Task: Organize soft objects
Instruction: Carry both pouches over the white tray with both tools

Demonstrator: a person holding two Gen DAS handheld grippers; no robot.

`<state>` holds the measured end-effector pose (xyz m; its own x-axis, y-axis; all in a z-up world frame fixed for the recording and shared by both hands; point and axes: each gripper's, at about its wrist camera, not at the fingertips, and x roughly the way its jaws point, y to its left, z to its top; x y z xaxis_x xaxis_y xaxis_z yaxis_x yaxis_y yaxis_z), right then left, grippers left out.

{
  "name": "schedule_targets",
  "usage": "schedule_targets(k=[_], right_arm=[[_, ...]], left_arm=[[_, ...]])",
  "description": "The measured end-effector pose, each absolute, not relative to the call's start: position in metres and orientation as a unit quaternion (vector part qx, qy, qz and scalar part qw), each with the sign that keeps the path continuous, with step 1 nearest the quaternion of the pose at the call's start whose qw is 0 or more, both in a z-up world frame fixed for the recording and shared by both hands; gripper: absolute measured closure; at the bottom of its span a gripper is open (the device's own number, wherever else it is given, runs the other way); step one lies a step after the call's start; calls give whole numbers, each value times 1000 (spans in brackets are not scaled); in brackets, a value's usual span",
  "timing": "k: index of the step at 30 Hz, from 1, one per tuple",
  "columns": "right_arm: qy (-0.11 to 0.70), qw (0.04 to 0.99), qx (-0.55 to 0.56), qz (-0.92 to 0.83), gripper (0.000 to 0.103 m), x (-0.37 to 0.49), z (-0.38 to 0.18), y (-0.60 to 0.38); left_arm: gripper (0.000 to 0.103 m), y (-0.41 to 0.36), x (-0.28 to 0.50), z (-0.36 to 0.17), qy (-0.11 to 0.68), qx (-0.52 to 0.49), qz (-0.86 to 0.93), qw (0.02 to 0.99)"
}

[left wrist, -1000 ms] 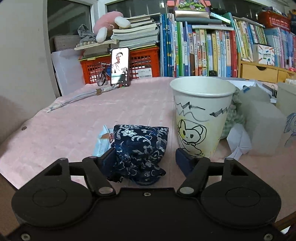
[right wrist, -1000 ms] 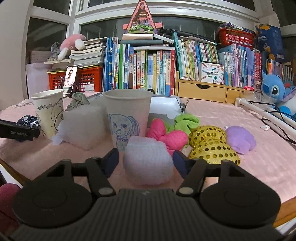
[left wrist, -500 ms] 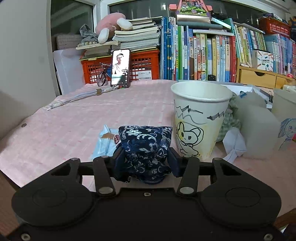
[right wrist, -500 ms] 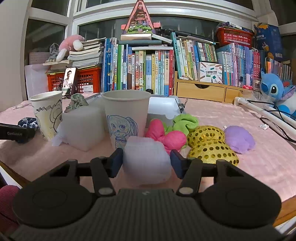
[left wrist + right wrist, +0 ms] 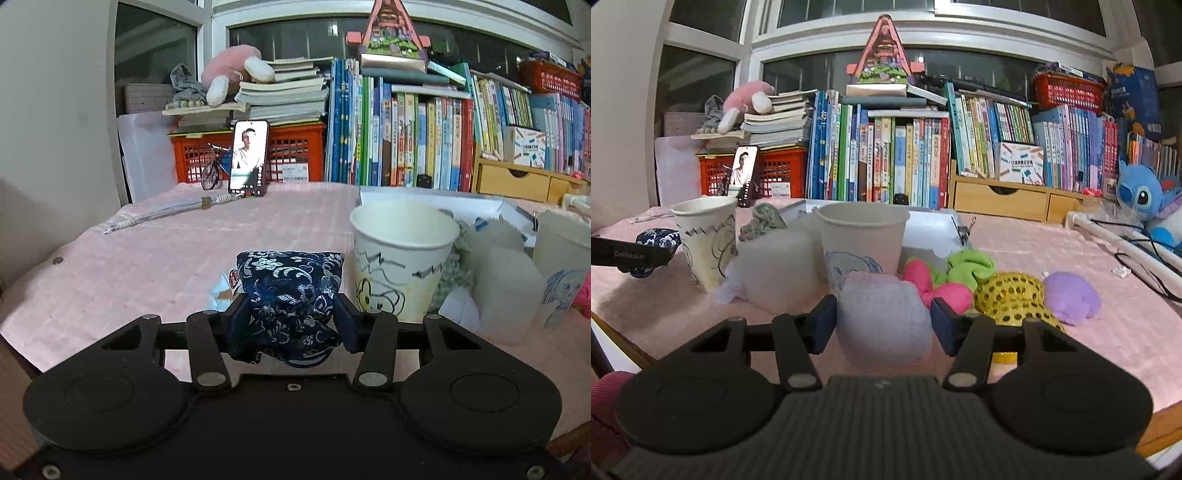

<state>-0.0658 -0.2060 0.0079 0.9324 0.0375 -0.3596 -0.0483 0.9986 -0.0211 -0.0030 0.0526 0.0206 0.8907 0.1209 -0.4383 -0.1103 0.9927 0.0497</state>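
- navy brocade pouch [image 5: 291, 295]: soft, light, crushable; pinched mid-body by left gripper [image 5: 291, 321], off the table [image 5: 147, 258] near its left edge.
- pale knit bundle [image 5: 882, 314]: squashy; right gripper [image 5: 882, 321] pads clasp its sides.

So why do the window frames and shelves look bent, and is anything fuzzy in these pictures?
Both views are fisheye, so straight lines bow near the edges. In the right wrist view the pale knitted bundle between the fingers is too close and blurred; the books stay sharp. In the left wrist view the blue patterned pouch is crisp, the windows dark.
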Motion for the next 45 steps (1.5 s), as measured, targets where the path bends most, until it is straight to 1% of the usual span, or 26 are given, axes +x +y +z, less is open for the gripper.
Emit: schedule_targets(k=[14, 26, 45], right_arm=[[155, 987, 12, 33, 44, -66, 33, -214], [134, 989, 49, 27, 44, -49, 62, -232], [152, 984, 84, 28, 44, -16, 71, -249]], left_arm=[[57, 62, -1, 58, 184, 7, 60, 981], [57, 52, 17, 94, 155, 9, 11, 988], [57, 16, 48, 103, 181, -2, -71, 981]])
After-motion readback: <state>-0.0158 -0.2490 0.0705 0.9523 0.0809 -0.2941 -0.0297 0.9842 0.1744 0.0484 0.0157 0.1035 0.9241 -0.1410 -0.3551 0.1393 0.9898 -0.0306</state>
